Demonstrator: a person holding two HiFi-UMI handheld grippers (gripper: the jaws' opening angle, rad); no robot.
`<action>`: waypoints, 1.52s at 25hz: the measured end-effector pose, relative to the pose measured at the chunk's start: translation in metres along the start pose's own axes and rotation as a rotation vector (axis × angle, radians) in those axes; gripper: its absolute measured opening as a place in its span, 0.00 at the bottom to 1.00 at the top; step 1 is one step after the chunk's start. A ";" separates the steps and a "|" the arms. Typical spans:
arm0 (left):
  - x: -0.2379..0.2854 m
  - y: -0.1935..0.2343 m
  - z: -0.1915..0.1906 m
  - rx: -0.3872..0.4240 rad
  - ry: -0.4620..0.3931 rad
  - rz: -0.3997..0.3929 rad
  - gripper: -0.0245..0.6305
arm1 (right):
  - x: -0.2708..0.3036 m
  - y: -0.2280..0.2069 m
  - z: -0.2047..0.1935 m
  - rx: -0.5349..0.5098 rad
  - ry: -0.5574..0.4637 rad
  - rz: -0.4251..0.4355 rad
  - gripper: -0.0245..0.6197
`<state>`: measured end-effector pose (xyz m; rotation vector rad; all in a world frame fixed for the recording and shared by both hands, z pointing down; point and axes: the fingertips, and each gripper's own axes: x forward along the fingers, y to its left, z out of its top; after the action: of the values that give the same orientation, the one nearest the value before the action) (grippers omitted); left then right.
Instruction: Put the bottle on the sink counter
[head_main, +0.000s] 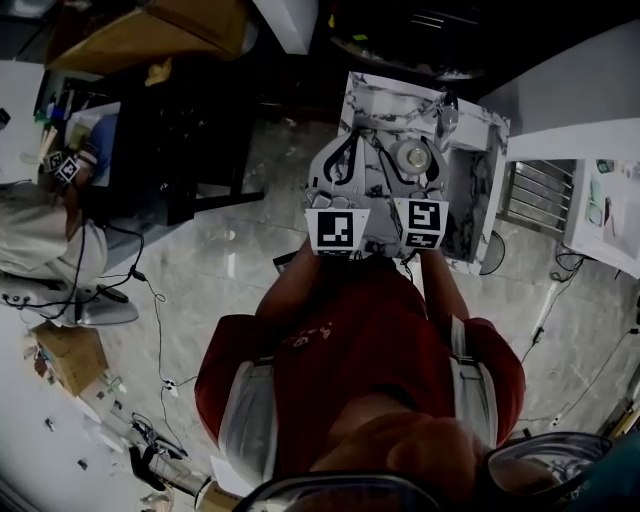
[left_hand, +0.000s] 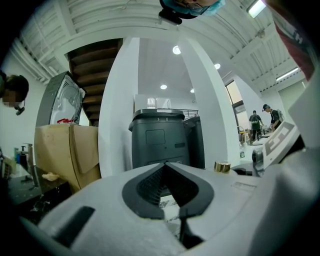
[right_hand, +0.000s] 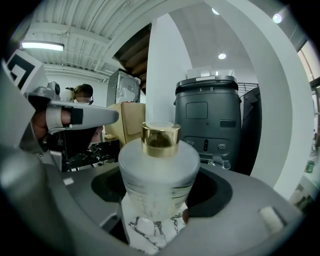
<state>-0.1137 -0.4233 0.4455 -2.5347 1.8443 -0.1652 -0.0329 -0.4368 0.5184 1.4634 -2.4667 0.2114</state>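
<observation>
Two tongs reach out over the marble tabletop (head_main: 472, 195), their marker cubes side by side in the head view.

- Grip: the right tongs (right_hand: 161, 184) have their jaws spread wide and clamped on the bottle (right_hand: 159, 165). Its frosted body fills the gap from pad to pad, with the gold cap upright.
- Other side: the left tongs (left_hand: 165, 167) have their jaw tips together with nothing between them. They sit just beside the right pair, clear of the bottle as far as shown.
- Bottle: it is over the tabletop, and veined marble shows directly under its base in the right gripper view. I cannot tell whether the base rests on the stone or hangs just above it.
- Progress, my reading: the bottle is at the drop spot, but the placing is not finished. What is left is to settle the base if needed, part the right jaws, and back out without tipping it.
- Beyond: a dark grey bin (right_hand: 207, 114) stands by a white pillar (right_hand: 162, 75), with a cardboard box (right_hand: 128, 125) to its left.
</observation>
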 end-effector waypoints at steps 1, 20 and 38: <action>0.001 0.002 -0.003 -0.003 0.005 -0.001 0.04 | 0.005 0.000 -0.003 0.000 0.008 -0.001 0.57; 0.023 0.045 -0.036 -0.004 0.024 0.009 0.04 | 0.101 -0.007 -0.055 -0.033 0.133 -0.032 0.57; 0.034 0.064 -0.061 -0.037 0.065 -0.010 0.04 | 0.162 -0.023 -0.109 0.006 0.253 -0.105 0.57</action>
<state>-0.1694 -0.4714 0.5051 -2.5932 1.8751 -0.2174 -0.0703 -0.5553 0.6700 1.4651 -2.1853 0.3593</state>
